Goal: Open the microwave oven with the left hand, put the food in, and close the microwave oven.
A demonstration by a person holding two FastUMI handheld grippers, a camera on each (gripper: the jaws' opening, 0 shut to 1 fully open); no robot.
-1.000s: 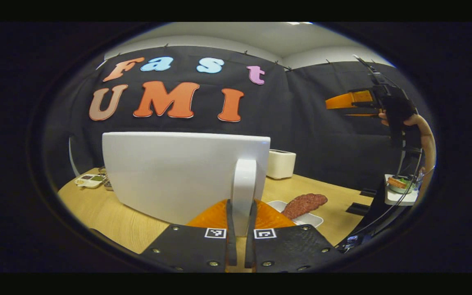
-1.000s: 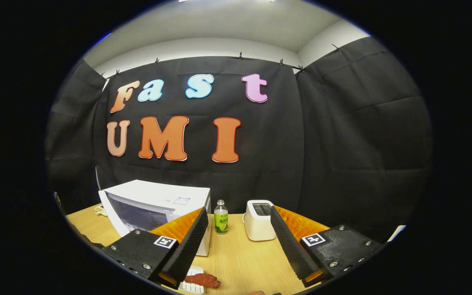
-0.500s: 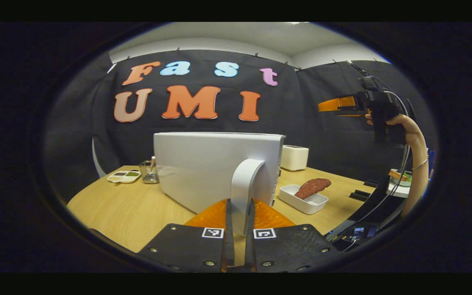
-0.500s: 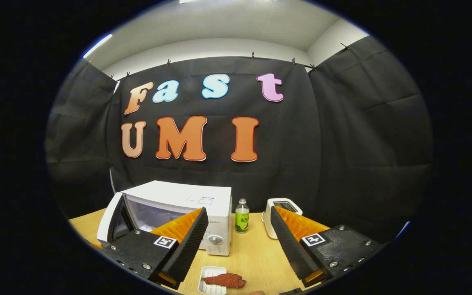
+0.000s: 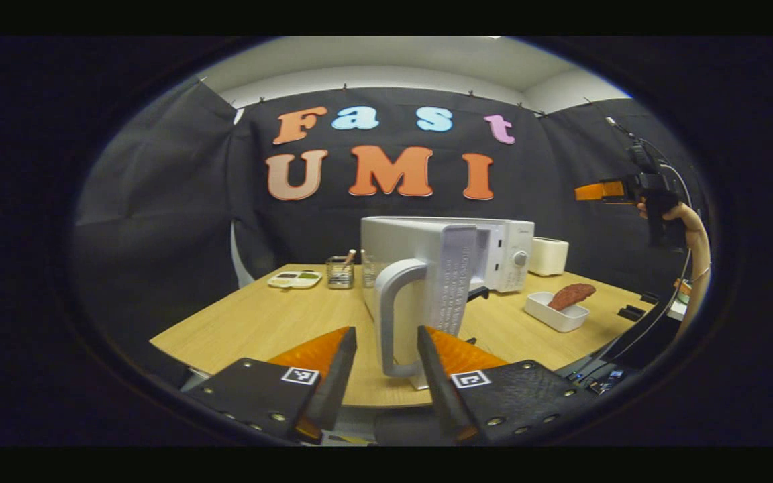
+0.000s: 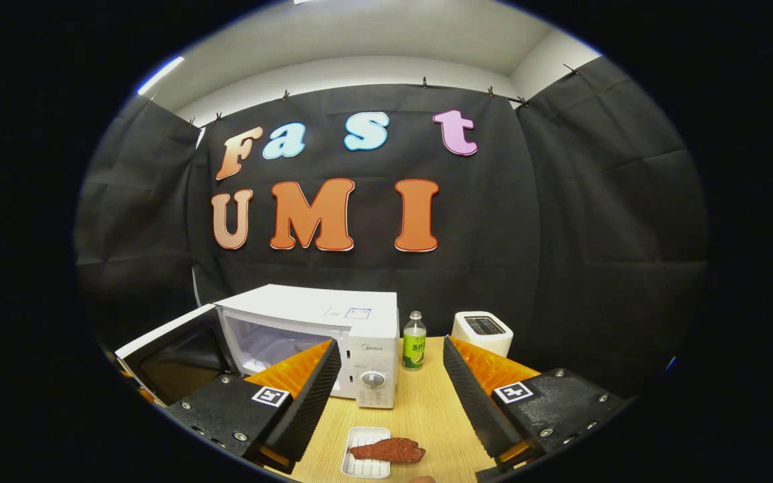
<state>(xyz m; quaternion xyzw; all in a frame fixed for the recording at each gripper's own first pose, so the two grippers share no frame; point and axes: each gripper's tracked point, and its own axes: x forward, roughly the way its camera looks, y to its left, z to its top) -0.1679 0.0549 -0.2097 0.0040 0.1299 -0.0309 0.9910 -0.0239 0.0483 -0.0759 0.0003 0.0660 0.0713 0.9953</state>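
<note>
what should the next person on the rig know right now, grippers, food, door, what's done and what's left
Left gripper: open, jaws on either side of the door handle, not pressing on it.
Right gripper: open and holding nothing, raised above the table.
Microwave: door swung wide open, so the opening step looks done.
Food: red piece lying in the white tray on the table in front of the microwave, untouched.
Left to do: pick up the food, put it inside, close the door.

Probably a staged recording booth: black cloth wall behind a wooden table with kitchen appliances.
</note>
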